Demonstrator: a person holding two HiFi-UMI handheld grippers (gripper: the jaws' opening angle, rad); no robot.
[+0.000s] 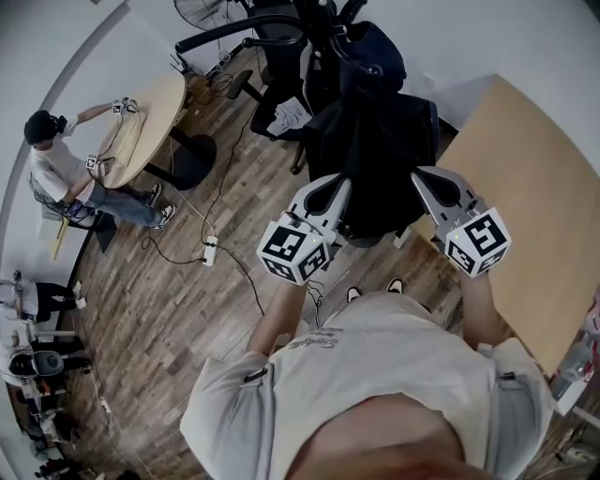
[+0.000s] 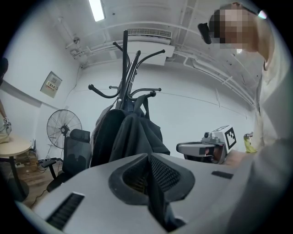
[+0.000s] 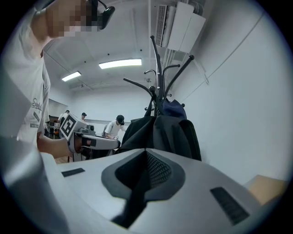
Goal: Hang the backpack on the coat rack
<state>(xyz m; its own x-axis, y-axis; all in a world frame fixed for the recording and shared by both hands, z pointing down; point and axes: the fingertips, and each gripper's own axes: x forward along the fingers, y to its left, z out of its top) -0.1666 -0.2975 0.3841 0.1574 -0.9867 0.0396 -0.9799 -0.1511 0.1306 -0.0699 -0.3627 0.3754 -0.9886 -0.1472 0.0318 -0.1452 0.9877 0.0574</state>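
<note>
A black backpack point(image 1: 375, 150) hangs on the black coat rack point(image 1: 361, 66), its fabric draped down the pole. A dark blue item point(image 1: 380, 47) hangs higher on the same rack. My left gripper point(image 1: 339, 184) and right gripper point(image 1: 422, 174) point at the backpack from either side, a short way off and not touching it. Both are shut with nothing between the jaws. The left gripper view has the rack point(image 2: 124, 68) and backpack point(image 2: 130, 132) straight ahead beyond the shut gripper point(image 2: 149, 157). The right gripper view shows the backpack point(image 3: 162, 132) beyond its shut gripper point(image 3: 146, 153).
A black office chair point(image 1: 277, 56) and a fan point(image 1: 202, 11) stand left of the rack. A light wooden table point(image 1: 534, 187) runs along the right. A person works at a round table point(image 1: 150, 122) far left. A power strip point(image 1: 210, 251) and cables lie on the wood floor.
</note>
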